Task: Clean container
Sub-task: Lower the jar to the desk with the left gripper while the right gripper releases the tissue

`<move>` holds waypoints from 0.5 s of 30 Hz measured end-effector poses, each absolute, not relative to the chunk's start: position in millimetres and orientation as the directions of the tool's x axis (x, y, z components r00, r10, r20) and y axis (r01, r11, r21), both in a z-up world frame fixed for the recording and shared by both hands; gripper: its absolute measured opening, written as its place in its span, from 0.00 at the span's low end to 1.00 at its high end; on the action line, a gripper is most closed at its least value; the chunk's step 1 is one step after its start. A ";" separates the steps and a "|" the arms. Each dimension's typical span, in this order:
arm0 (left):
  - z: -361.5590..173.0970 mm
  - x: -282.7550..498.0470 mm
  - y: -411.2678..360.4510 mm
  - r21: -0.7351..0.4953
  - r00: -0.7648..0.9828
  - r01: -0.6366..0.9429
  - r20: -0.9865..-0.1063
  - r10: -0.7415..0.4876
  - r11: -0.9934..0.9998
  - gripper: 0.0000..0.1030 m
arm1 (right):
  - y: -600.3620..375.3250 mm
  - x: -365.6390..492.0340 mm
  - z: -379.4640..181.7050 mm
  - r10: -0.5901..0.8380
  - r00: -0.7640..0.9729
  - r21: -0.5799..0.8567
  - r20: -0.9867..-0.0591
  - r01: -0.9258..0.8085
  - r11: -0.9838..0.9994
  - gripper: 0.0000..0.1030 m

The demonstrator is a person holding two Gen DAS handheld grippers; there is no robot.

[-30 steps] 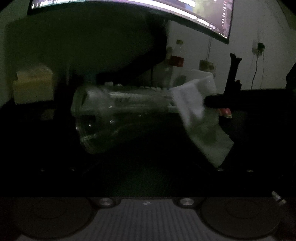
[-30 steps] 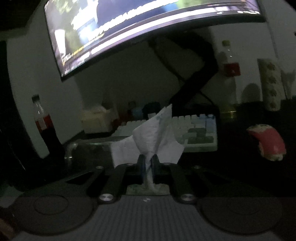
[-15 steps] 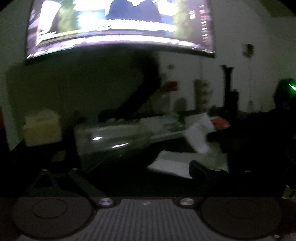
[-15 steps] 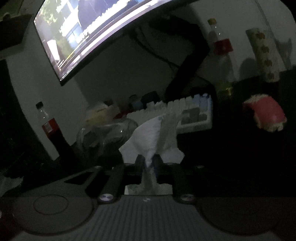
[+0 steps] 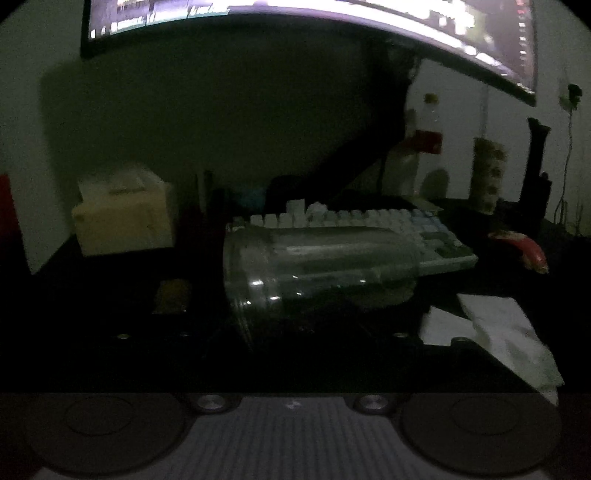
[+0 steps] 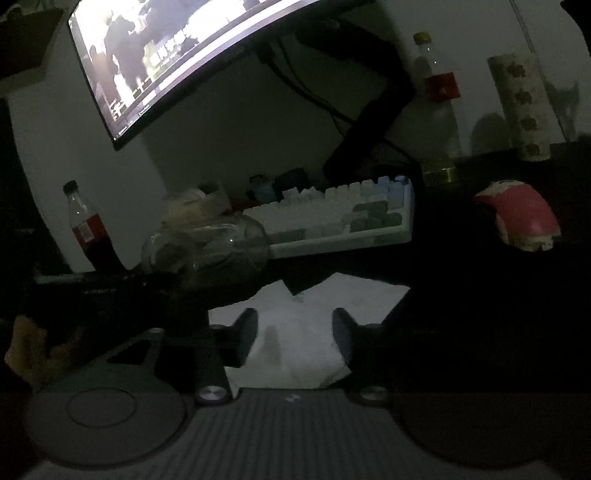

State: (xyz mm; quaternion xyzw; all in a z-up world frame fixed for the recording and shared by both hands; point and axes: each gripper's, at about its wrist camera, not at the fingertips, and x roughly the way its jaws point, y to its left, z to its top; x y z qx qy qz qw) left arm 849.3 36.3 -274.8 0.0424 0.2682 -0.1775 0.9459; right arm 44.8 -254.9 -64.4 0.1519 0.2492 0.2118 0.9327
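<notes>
Dim desk; left gripper's fingers lost in darkness, jaws closing, state unclear.
Right gripper (image 6: 295,332) opening over white crumpled tissue (image 6: 310,332); clear glass jar (image 5: 317,273) lies ahead-left.

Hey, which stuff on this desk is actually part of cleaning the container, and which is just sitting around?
For the job:
- clear jar, lying on its side
- white tissue, on the desk between the right gripper's opening jaws

Just lying about:
- keyboard
- cola bottle
- tissue box
- monitor

Left gripper (image 5: 295,332) fingers lost in darkness; jaw state cannot be read. Monitor (image 5: 369,14) cut off at top edge. Tissue (image 6: 295,332) partly hidden behind right gripper's fingers (image 6: 245,332).
</notes>
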 end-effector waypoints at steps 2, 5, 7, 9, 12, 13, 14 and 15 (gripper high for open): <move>-275.4 855.4 35.7 -0.018 0.791 0.378 -0.512 -0.333 0.926 0.75 | -255.4 43.1 -64.9 0.482 0.788 0.398 -0.384 -0.330 0.856 0.51; -275.5 861.0 29.1 -0.003 0.804 0.389 -0.486 -0.342 0.921 0.89 | -258.4 42.7 -66.8 0.495 0.785 0.433 -0.373 -0.325 0.841 0.56; -274.6 861.3 22.1 0.016 0.812 0.412 -0.459 -0.359 0.911 0.89 | -260.1 42.3 -67.6 0.493 0.787 0.442 -0.372 -0.316 0.839 0.57; -271.6 858.3 14.1 0.035 0.819 0.435 -0.429 -0.380 0.900 0.82 | -262.2 41.6 -67.6 0.492 0.790 0.448 -0.366 -0.314 0.837 0.57; -267.4 844.8 6.9 0.057 0.852 0.446 -0.333 -0.405 0.893 0.52 | -263.1 38.8 -66.6 0.496 0.797 0.442 -0.346 -0.328 0.835 0.57; -265.3 837.3 5.3 0.065 0.855 0.461 -0.300 -0.423 0.885 0.45 | -262.0 37.1 -65.7 0.497 0.799 0.431 -0.338 -0.338 0.837 0.56; -263.1 829.7 3.7 0.068 0.849 0.482 -0.281 -0.447 0.874 0.35 | -260.4 35.3 -64.9 0.498 0.801 0.419 -0.331 -0.348 0.839 0.56; -262.2 822.2 1.4 0.069 0.842 0.500 -0.274 -0.466 0.863 0.28 | -258.8 33.9 -64.6 0.499 0.802 0.408 -0.327 -0.356 0.841 0.56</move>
